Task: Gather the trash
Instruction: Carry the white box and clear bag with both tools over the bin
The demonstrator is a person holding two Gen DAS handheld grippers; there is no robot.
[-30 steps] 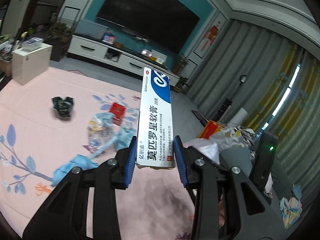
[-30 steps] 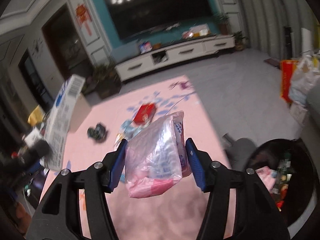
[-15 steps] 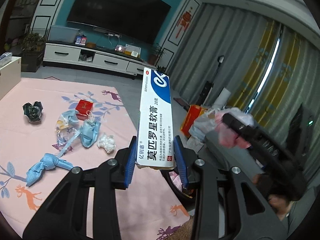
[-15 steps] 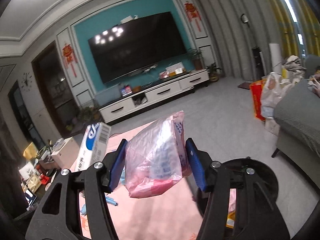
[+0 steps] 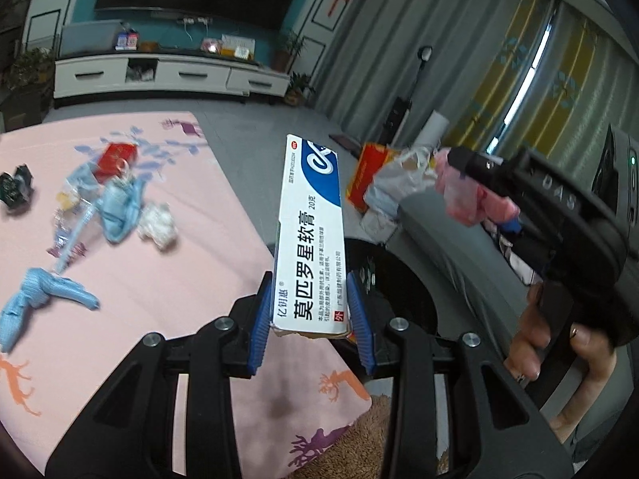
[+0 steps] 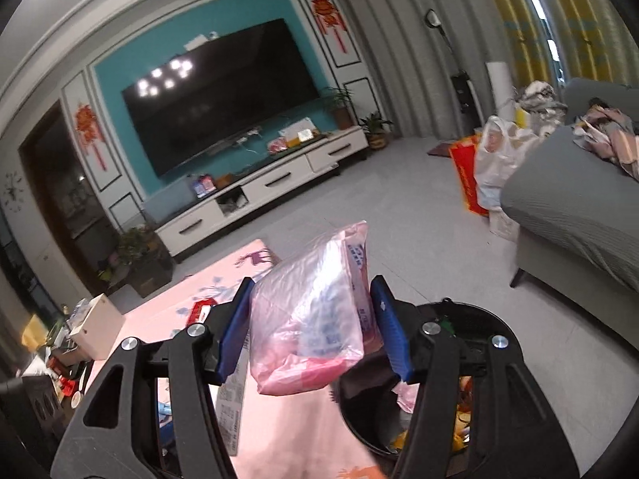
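Observation:
My left gripper (image 5: 309, 315) is shut on a long white and blue ointment box (image 5: 311, 235), held upright above the edge of the black trash bin (image 5: 403, 279). My right gripper (image 6: 313, 325) is shut on a pink plastic bag (image 6: 315, 315) and holds it above the near rim of the bin (image 6: 479, 319), which holds trash. The right gripper also shows in the left wrist view (image 5: 463, 183), to the right with the pink bag (image 5: 467, 195).
Loose trash lies on the pink mat (image 5: 159, 279): blue cloth pieces (image 5: 120, 207), a white wad (image 5: 157, 223), a red box (image 5: 116, 157), a dark wrapper (image 5: 16, 187). A grey sofa (image 6: 579, 207) stands right, bags (image 6: 495, 159) beside it, a TV cabinet (image 6: 259, 195) at the back.
Both grippers have moved towards the bin with their loads. The right gripper with the pink bag now stands closer in the left wrist view. The bin fills more of both views.

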